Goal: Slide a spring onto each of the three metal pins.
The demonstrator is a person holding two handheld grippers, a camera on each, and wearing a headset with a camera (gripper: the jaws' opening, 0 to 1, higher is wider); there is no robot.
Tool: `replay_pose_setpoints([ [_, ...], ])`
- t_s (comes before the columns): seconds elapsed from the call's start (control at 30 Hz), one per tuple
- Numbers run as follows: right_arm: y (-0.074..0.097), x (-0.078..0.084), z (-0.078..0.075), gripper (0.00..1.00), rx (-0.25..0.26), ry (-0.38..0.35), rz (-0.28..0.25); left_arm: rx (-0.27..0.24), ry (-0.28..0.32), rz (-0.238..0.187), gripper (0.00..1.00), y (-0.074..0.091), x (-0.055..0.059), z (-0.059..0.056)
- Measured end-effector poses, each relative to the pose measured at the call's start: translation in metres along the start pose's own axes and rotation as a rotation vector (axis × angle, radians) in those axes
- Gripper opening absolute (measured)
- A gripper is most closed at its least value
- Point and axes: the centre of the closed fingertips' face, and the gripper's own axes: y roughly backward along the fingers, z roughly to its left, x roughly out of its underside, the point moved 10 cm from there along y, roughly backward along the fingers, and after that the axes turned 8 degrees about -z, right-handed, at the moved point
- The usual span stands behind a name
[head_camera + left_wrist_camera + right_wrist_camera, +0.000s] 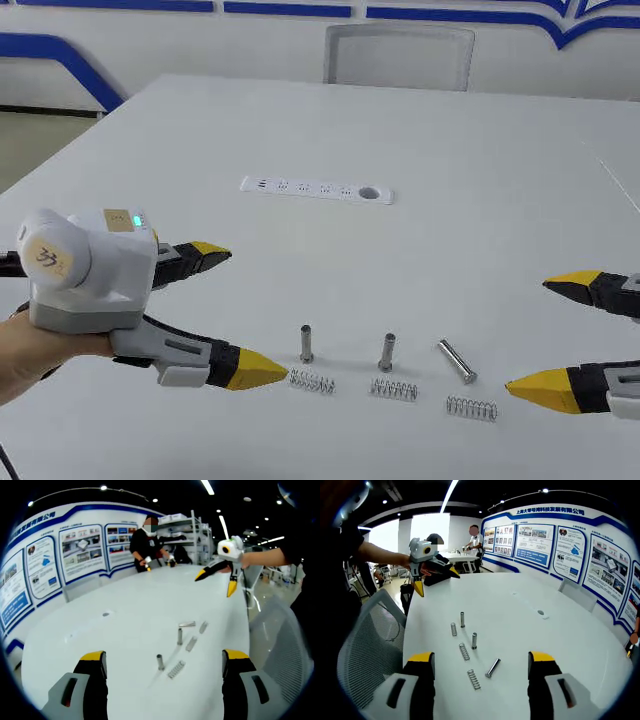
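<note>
Three metal pins stand in a row on the white table (420, 250). The left pin (306, 343) and the middle pin (387, 352) are upright; the right pin (456, 361) lies on its side. In front of each lies a loose spring: left (311, 380), middle (393, 389), right (471, 408). My left gripper (240, 310) hovers open just left of the row, its lower tip near the left spring. Open as well, my right gripper (540, 335) sits right of the row. In the right gripper view the lying pin (493, 668) and a spring (474, 679) rest between the jaws.
A white power strip (316, 189) lies farther back on the table. A grey chair (398, 56) stands at the far edge, and a mesh chair (365, 645) at the near side. People stand at another table (150, 545) in the background.
</note>
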Motion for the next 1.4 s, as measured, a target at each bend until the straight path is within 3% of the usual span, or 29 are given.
replay_pose_setpoints([
  [0.47,-0.023,0.011,-0.007,0.69,-0.027,-0.005,0.045,0.004,0.029,0.024,0.97,-0.01,0.014,0.003],
  [0.73,-0.033,0.018,-0.024,0.59,0.041,-0.038,0.027,0.007,0.045,0.03,0.96,-0.017,0.019,0.006],
  [0.93,-0.05,0.028,-0.029,0.56,0.041,-0.074,0.068,0.016,0.056,0.031,0.95,-0.021,0.022,0.005],
  [1.17,-0.068,0.041,-0.029,0.45,0.06,-0.095,0.111,0.015,0.08,0.039,0.95,-0.021,0.031,0.004],
  [1.4,-0.088,0.052,-0.028,0.39,0.105,-0.116,0.168,0.008,0.084,0.062,0.94,-0.017,0.037,0.005],
])
